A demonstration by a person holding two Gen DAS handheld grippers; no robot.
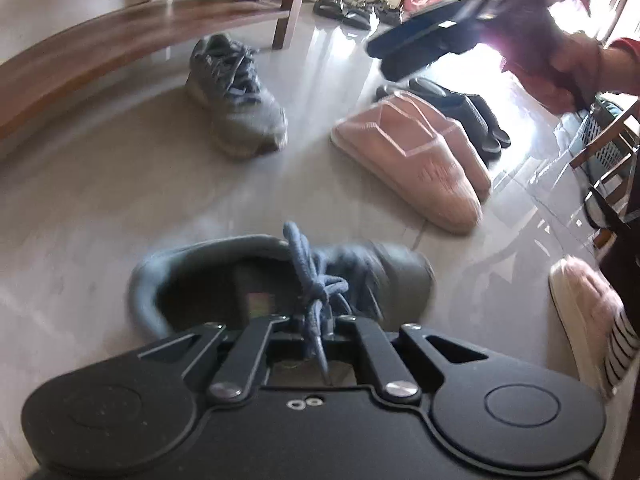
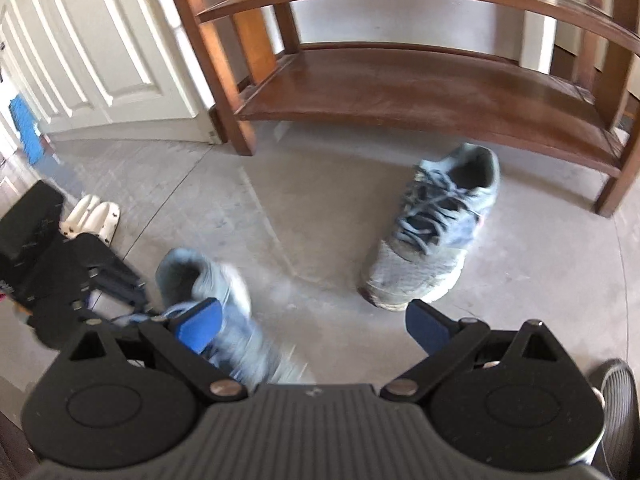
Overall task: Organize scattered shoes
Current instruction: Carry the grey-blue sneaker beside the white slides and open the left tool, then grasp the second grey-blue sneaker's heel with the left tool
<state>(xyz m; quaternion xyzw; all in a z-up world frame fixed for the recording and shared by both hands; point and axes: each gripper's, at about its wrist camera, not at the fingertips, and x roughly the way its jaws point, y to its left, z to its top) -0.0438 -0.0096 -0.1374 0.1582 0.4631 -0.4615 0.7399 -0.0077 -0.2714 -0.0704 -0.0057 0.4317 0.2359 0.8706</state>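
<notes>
A blue-grey sneaker (image 1: 280,280) hangs blurred just ahead of my left gripper (image 1: 312,322), which is shut on its laces and tongue. The same shoe (image 2: 216,300) shows in the right wrist view, low on the left, with the left gripper (image 2: 92,276) beside it. Its mate (image 2: 432,228) sits upright on the floor before the wooden shoe rack (image 2: 400,92); it also shows as the far sneaker (image 1: 236,96). My right gripper (image 2: 314,324) is open, blue pads (image 2: 200,324) wide apart, nothing between them. It hovers high at the right as a dark gripper (image 1: 400,48) in a hand.
A pair of pink slippers (image 1: 416,156) and black slippers (image 1: 472,116) lie in a row on the tile floor. More dark shoes (image 1: 352,10) sit far back. A foot in a pink slipper (image 1: 588,312) stands at right. White slippers (image 2: 92,216) lie by the door.
</notes>
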